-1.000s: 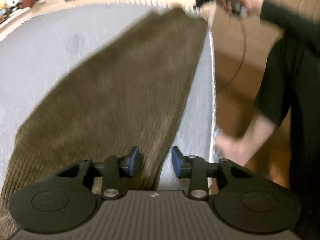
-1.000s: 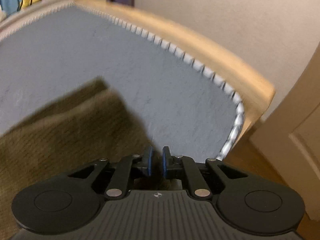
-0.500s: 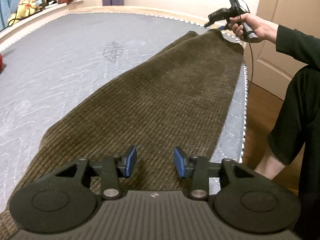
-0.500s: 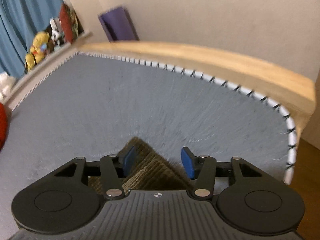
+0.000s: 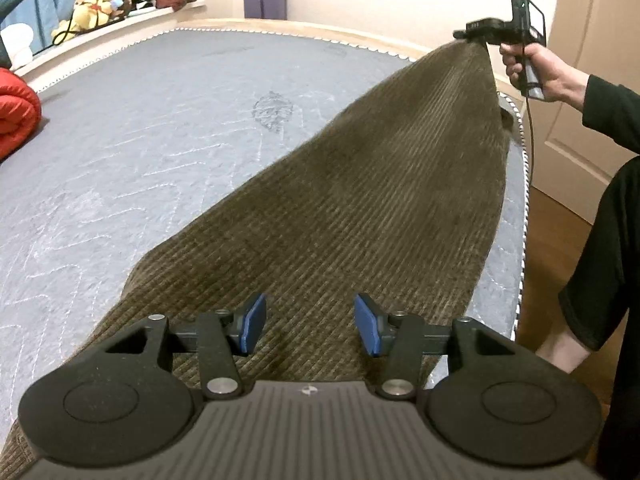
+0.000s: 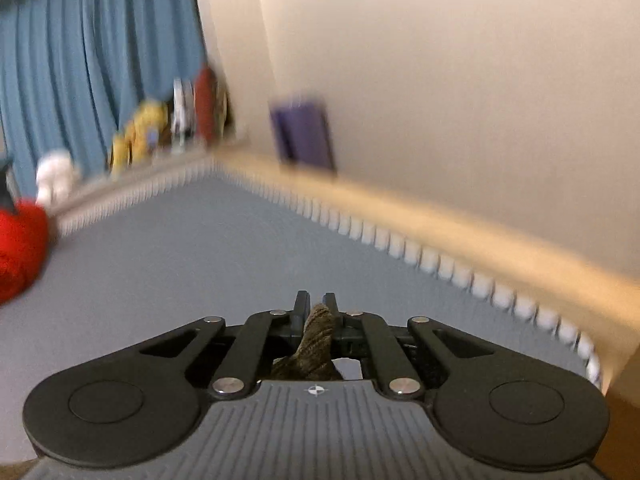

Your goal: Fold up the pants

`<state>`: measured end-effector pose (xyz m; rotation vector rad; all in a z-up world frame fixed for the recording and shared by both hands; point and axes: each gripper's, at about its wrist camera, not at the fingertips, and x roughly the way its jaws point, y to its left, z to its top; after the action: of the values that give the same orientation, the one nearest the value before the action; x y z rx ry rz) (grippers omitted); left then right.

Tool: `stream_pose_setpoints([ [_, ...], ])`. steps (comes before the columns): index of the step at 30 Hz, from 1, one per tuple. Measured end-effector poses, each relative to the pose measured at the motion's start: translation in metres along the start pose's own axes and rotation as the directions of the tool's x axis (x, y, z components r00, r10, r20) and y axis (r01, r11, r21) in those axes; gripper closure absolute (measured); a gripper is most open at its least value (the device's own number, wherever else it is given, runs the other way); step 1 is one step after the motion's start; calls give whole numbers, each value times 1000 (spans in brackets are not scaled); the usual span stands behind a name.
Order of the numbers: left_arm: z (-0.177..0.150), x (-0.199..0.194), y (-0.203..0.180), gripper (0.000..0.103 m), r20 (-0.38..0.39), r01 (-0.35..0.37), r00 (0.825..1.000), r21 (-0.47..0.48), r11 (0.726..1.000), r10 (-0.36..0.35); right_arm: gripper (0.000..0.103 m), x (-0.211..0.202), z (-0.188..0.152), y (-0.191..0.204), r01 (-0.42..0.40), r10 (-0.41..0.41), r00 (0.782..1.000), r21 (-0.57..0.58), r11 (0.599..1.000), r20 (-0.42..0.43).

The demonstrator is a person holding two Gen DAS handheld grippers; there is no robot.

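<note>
Right tool (image 6: pixel 316 312) clamped on pants (image 5: pixel 360 208) corner at 1 o'clock, likely to lift; left tool (image 5: pixel 310 330) opening, empty, above.

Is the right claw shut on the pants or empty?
Shut on them. The right claw pinches a bunch of the brown corduroy pants, and the left wrist view shows that corner lifted off the mattress.

No legible text, label, brand or number anywhere in either wrist view.

right tool (image 6: pixel 316 314) pinching pants (image 6: pixel 316 340), gray mattress (image 6: pixel 200 264)
</note>
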<state>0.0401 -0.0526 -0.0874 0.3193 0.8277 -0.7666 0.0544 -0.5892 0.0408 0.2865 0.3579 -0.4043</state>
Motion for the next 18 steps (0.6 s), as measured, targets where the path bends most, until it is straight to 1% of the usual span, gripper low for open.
stream_pose_setpoints([
  [1, 0, 2, 0, 49, -5, -7, 1000, 0, 1000, 7, 94, 8, -6, -3, 40, -40, 999, 3, 999, -3],
  [2, 0, 4, 0, 49, -7, -15, 1000, 0, 1000, 15, 85, 22, -13, -5, 90, -90, 994, -2, 996, -60],
  [3, 0, 4, 0, 49, -9, -23, 1000, -1, 1000, 23, 80, 39, -24, -9, 156, -155, 976, -7, 988, -154],
  [4, 0, 5, 1, 49, -9, -34, 999, -4, 999, 34, 79, 49, -33, -12, 207, -204, 955, -10, 978, -217],
  [5, 0, 4, 2, 48, -8, -47, 999, -7, 999, 47, 76, 55, -39, -17, 240, -234, 938, -9, 971, -257],
  [6, 1, 4, 3, 48, -6, -55, 998, -11, 998, 55, 70, 55, -41, -22, 259, -247, 933, 10, 966, -262],
  [7, 0, 2, 4, 48, -2, -61, 998, -17, 998, 61, 65, 51, -39, -25, 266, -250, 937, 32, 964, -245],
  [8, 1, 1, 6, 48, 1, -63, 998, -22, 998, 63, 53, 44, -34, -29, 267, -248, 945, 64, 962, -214],
  [9, 1, -1, 6, 47, 3, -66, 998, -25, 998, 66, 45, 35, -29, -32, 258, -237, 954, 99, 961, -183],
  [11, 2, -1, 5, 47, 4, -72, 997, -26, 997, 72, 44, 24, -22, -42, 223, -201, 970, 170, 960, -139],
  [13, 2, 1, 3, 46, 0, -75, 997, -18, 997, 75, 44, 17, -18, -56, 217, -193, 974, 234, 948, -122],
  [14, 3, 2, 1, 46, 0, -77, 997, -13, 997, 77, 44, 11, -17, -63, 223, -196, 973, 275, 935, -122],
  [16, 6, 3, -4, 46, 1, -73, 997, 5, 997, 73, 45, 3, -16, -78, 238, -197, 969, 347, 907, -148],
  [17, 7, 3, -5, 46, 3, -69, 998, 11, 998, 69, 46, -1, -17, -84, 254, -198, 964, 388, 886, -180],
  [18, 9, 3, -8, 46, 9, -65, 998, 16, 998, 64, 47, -4, -19, -88, 285, -205, 952, 415, 864, -228],
])
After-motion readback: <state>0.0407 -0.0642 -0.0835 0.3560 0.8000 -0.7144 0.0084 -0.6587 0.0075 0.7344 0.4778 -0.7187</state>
